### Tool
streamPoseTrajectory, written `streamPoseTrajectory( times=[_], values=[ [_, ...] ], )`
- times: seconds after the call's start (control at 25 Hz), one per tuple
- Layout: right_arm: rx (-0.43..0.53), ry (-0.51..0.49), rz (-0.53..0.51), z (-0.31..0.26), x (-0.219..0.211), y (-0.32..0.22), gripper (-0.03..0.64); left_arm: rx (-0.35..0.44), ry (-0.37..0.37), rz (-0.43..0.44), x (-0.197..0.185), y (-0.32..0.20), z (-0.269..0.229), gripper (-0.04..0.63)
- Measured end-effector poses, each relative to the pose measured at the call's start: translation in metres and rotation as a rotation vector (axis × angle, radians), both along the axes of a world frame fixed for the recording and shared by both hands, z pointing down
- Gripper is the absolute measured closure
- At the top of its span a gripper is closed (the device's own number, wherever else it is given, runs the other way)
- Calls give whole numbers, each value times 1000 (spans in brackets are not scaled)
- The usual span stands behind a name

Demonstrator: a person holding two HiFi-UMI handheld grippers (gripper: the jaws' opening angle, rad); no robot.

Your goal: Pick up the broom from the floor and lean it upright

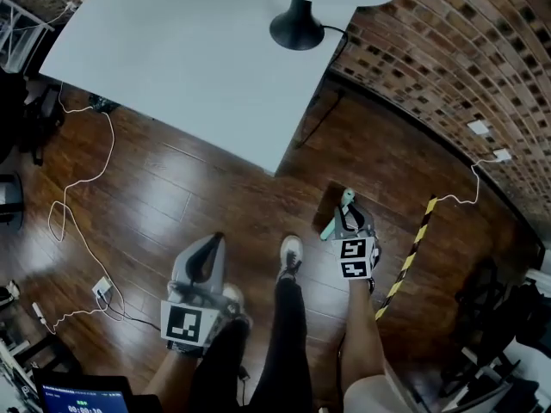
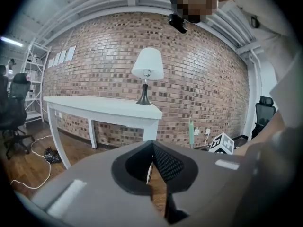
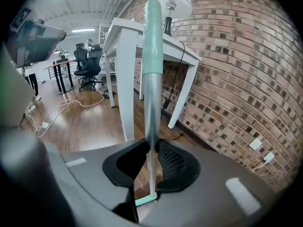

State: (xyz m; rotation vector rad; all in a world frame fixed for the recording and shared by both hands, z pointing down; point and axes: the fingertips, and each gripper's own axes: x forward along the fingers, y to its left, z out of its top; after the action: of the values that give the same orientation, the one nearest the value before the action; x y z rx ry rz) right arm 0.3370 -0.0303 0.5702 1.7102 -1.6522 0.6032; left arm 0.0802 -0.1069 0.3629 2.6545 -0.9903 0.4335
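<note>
The broom [image 3: 152, 46] stands nearly upright, with a mint-green grip on top, a silver shaft and a green head low down by the floor. My right gripper [image 3: 152, 148] is shut on the shaft, which runs between its jaws. From above, the broom's green tip [image 1: 347, 199] pokes out just ahead of the right gripper [image 1: 348, 222], near the brick wall. The left gripper [image 1: 215, 243] hangs apart to the left over the wood floor, its jaws together with nothing in them [image 2: 152, 146]. In the left gripper view the broom handle [image 2: 191, 132] shows at the right.
A white table [image 1: 189, 58] with a black lamp base [image 1: 297, 26] stands ahead against the brick wall [image 1: 448, 67]. A white cable [image 1: 82, 183] loops over the floor at left. A yellow-black strip [image 1: 411, 252] lies at right. My shoe [image 1: 290, 253] is between the grippers.
</note>
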Motion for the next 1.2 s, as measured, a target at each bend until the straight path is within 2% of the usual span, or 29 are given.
streamPoseTrajectory(
  times=[0.16,0.28,0.4,0.56,0.8,1.2],
  values=[
    [40,-4,-22,0,12,-44,527,-9,-31,6,19,-9,0,594],
    [60,-12,-38,5,18,-72,528,16,-34,22,34,-19,4,594],
    [88,-6,-88,6,23,-100,528,47,-56,21,42,-30,12,594],
    [113,2,-150,10,25,-130,528,36,-63,1,43,-40,24,594],
    [141,-4,-172,15,31,-155,526,5,-71,-68,44,-53,41,594],
    [144,43,-261,20,19,-177,523,16,-66,-42,53,-55,44,594]
  ],
)
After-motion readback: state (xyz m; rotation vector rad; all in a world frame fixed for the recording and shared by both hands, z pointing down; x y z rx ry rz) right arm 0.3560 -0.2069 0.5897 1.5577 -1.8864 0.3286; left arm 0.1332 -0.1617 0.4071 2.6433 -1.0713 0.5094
